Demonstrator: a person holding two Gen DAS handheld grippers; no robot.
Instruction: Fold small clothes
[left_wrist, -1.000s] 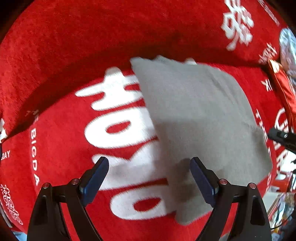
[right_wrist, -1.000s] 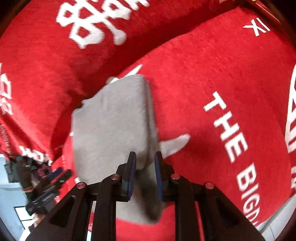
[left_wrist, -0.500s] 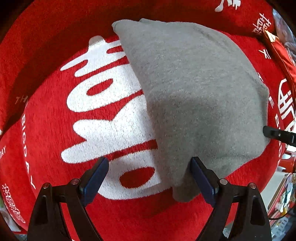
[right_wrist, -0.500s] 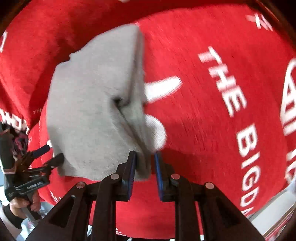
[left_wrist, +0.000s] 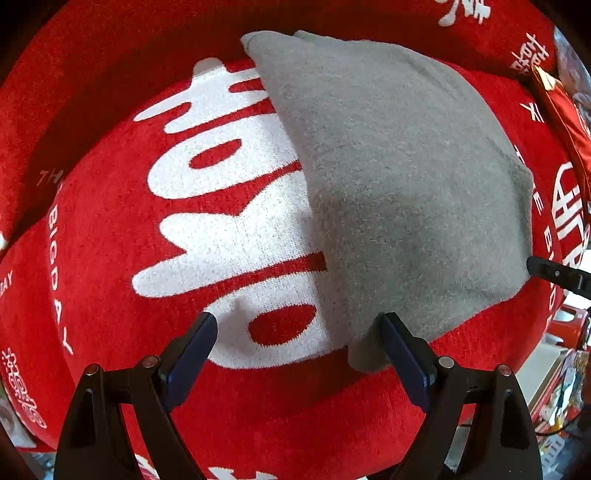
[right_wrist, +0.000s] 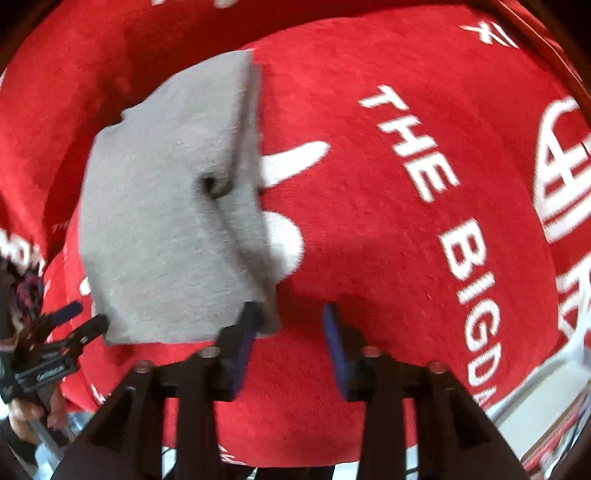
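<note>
A folded grey garment (left_wrist: 399, 184) lies flat on a red cloth with white lettering (left_wrist: 129, 240). My left gripper (left_wrist: 299, 350) is open and empty; the garment's near corner rests against its right finger. In the right wrist view the same garment (right_wrist: 166, 221) shows stacked layers along its right edge. My right gripper (right_wrist: 291, 332) is open, with the garment's near right corner at its left finger. The right gripper's tip (left_wrist: 554, 275) shows at the right edge of the left wrist view. The left gripper (right_wrist: 70, 332) shows at the lower left of the right wrist view.
The red cloth (right_wrist: 406, 258) covers the whole work surface and drops off at the near edge. A red packet (left_wrist: 565, 122) lies at the far right. Cluttered items (left_wrist: 565, 387) sit beyond the cloth's lower right edge.
My right gripper has opened and let go of the garment's corner. The garment has settled flat on the cloth. My left gripper stayed open and came closer to the garment.
</note>
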